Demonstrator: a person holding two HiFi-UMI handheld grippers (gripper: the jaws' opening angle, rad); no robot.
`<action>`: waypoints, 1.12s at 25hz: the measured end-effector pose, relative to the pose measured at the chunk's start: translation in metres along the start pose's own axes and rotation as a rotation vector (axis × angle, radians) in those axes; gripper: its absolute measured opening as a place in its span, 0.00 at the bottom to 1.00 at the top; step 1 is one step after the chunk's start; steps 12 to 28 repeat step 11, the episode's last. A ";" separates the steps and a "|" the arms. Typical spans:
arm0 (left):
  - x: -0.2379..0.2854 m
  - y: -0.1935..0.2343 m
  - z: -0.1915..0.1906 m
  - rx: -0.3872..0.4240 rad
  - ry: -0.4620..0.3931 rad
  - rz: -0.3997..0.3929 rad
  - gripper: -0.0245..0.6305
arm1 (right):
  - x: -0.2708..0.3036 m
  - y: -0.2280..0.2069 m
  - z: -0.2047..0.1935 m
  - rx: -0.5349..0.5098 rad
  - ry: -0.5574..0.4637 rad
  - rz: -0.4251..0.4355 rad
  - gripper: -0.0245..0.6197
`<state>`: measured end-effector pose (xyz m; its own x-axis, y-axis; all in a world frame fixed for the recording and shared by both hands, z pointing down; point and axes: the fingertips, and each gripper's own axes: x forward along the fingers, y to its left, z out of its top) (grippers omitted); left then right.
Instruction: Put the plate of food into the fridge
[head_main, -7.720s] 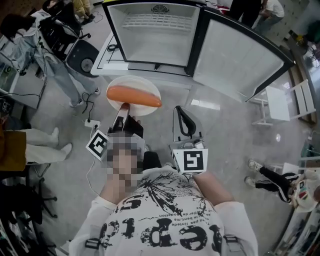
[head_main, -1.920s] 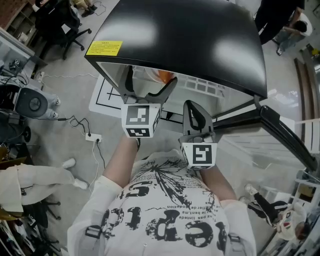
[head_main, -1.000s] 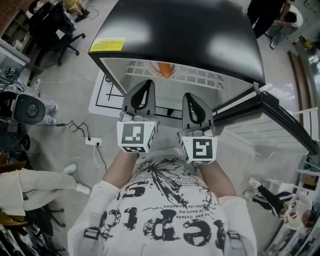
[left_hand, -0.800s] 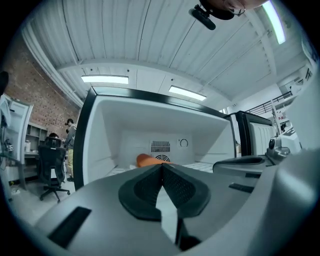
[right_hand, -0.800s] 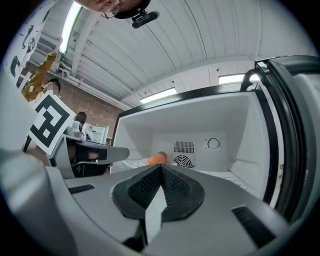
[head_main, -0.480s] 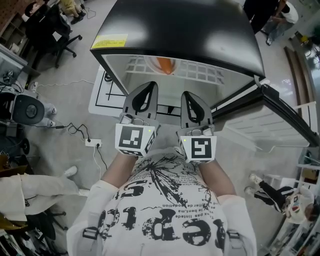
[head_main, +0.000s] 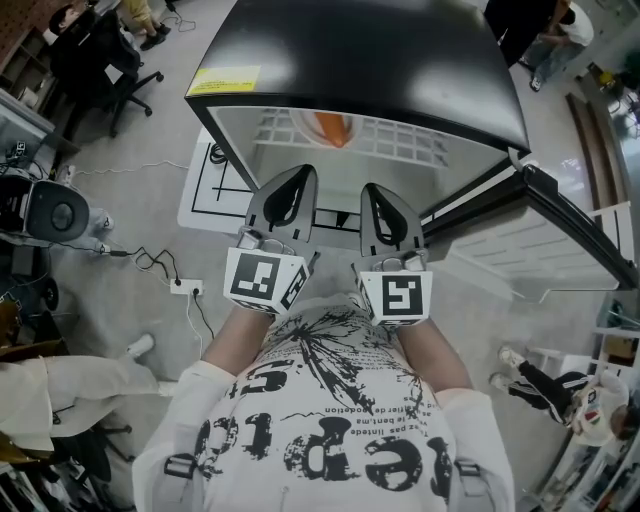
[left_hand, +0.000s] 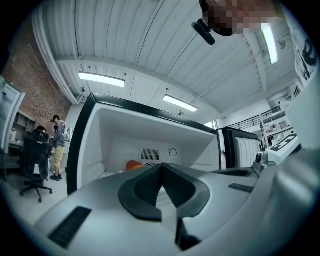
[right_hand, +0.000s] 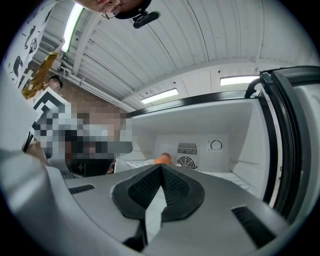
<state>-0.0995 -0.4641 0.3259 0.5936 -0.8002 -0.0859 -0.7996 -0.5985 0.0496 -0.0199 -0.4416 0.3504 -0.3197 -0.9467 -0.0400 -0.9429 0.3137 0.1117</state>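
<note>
The fridge (head_main: 370, 60) stands open in front of me, its black top facing up. Inside, on the wire shelf (head_main: 400, 140), lies the orange food (head_main: 331, 128) on its white plate (head_main: 306, 124), far back and left of the middle. The food (left_hand: 133, 164) also shows deep in the fridge in the left gripper view, and the food (right_hand: 162, 158) again in the right gripper view. My left gripper (head_main: 300, 173) and right gripper (head_main: 374, 188) hover side by side just outside the opening. Both are shut with nothing between the jaws.
The fridge door (head_main: 560, 220) hangs open to the right. A white floor mat with black lines (head_main: 213, 190) lies under the fridge's left side. Cables and a power strip (head_main: 183, 285) lie on the floor at left, near office chairs (head_main: 105, 70). A person (left_hand: 59, 145) stands far left.
The left gripper has let go of the plate inside the fridge, shut, and drawn back beside the right one. In the last second both grippers drifted slightly back from the opening.
</note>
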 end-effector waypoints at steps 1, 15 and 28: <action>0.000 0.000 0.000 -0.009 0.000 -0.005 0.05 | 0.000 0.000 0.000 0.000 0.002 -0.002 0.04; -0.002 0.001 -0.001 -0.020 -0.005 -0.002 0.05 | -0.001 0.001 -0.002 0.015 0.010 -0.004 0.04; -0.002 0.001 -0.001 -0.020 -0.005 -0.002 0.05 | -0.001 0.001 -0.002 0.015 0.010 -0.004 0.04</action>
